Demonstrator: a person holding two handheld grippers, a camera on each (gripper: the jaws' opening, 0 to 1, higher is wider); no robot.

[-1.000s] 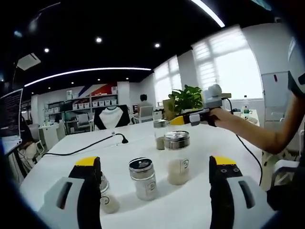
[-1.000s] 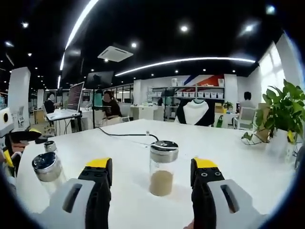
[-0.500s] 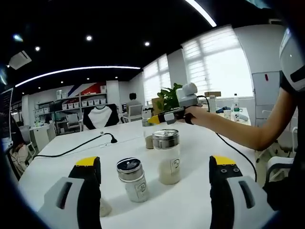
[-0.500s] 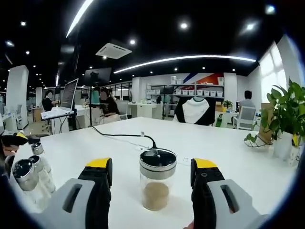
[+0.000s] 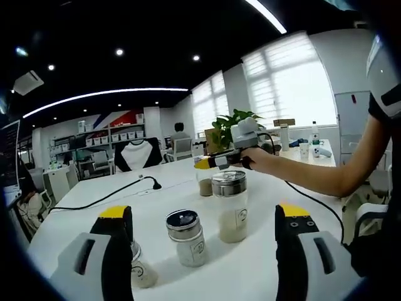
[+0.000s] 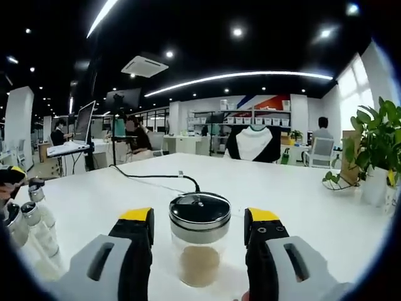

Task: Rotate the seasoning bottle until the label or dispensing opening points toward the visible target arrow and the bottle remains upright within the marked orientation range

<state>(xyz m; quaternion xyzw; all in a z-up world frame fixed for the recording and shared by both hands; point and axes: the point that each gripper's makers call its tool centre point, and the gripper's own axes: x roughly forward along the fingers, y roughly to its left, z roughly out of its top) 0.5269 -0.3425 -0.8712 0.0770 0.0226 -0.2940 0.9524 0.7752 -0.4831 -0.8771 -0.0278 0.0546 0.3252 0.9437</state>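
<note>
Seasoning bottle (image 6: 199,246) stands upright on the white table (image 6: 294,194), and in the right gripper view we see it right between the jaws of our right gripper (image 6: 198,233), its metal lid level with the yellow tips. Those jaws are spread, with a gap on each side of the glass, so we judge that nothing is gripped yet. In the left gripper view the same bottle (image 5: 205,184) sits far back, under the right gripper (image 5: 210,163), which reaches in from the right.

As for progress, we reckon the task is at its approach: the bottle is framed for a grasp, but the turn itself is not begun. We can find no target arrow or marked range on the table, and no label on this bottle's near side, so we cannot tell how far it must rotate.

Our left gripper (image 5: 203,221) hangs apart with jaws released, holding nothing. Ahead of it stand a tall jar (image 5: 230,207), a short jar (image 5: 187,237) and a small bottle (image 5: 140,268) beside its left jaw.
</note>
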